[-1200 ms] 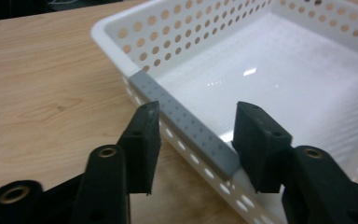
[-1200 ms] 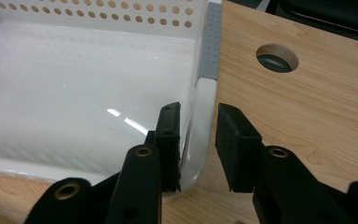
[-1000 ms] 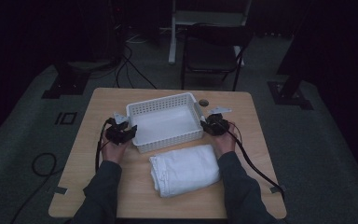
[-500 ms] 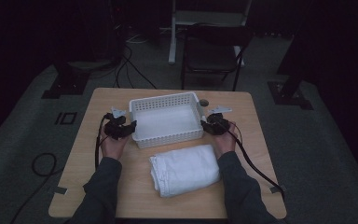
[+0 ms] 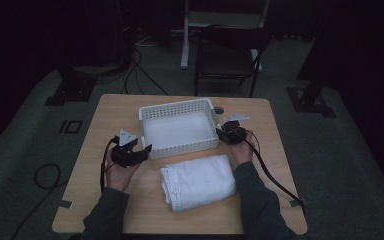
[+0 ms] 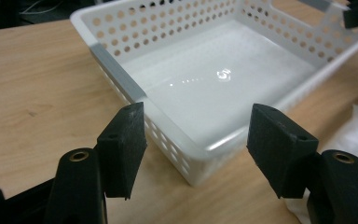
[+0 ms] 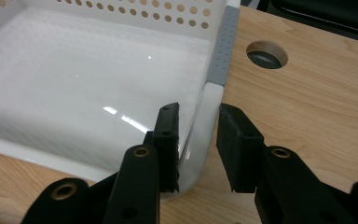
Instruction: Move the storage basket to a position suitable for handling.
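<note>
A: Left side first. What is noted there?

B: The left tongs (image 5: 139,151) are seen just off the near left corner of the white basket (image 5: 179,148), held in a hand (image 5: 120,170) resting on the table (image 5: 95,125). In the left gripper view the jaws stand apart, having just been opening. The basket's corner lies beyond the gap; nothing is pressed by the pads.

A: And the basket itself?

B: It is set on the table's middle, toward the far half, upright, with perforated walls and a bare white floor. A grey strip (image 6: 116,74) is seen on its left rim in the left gripper view.

A: What lies in front of it?

B: A folded white towel (image 5: 197,181) is laid on the table just near of the basket, between the two forearms. Whether it touches the basket's wall cannot be told.

A: The right side?

B: The right tongs (image 5: 221,133) are clamped on the basket's right rim near its near corner. In the right gripper view one jaw is seen inside the wall and the other outside, with the rim between them. A round hole (image 7: 267,54) in the table is noted just beyond.
</note>
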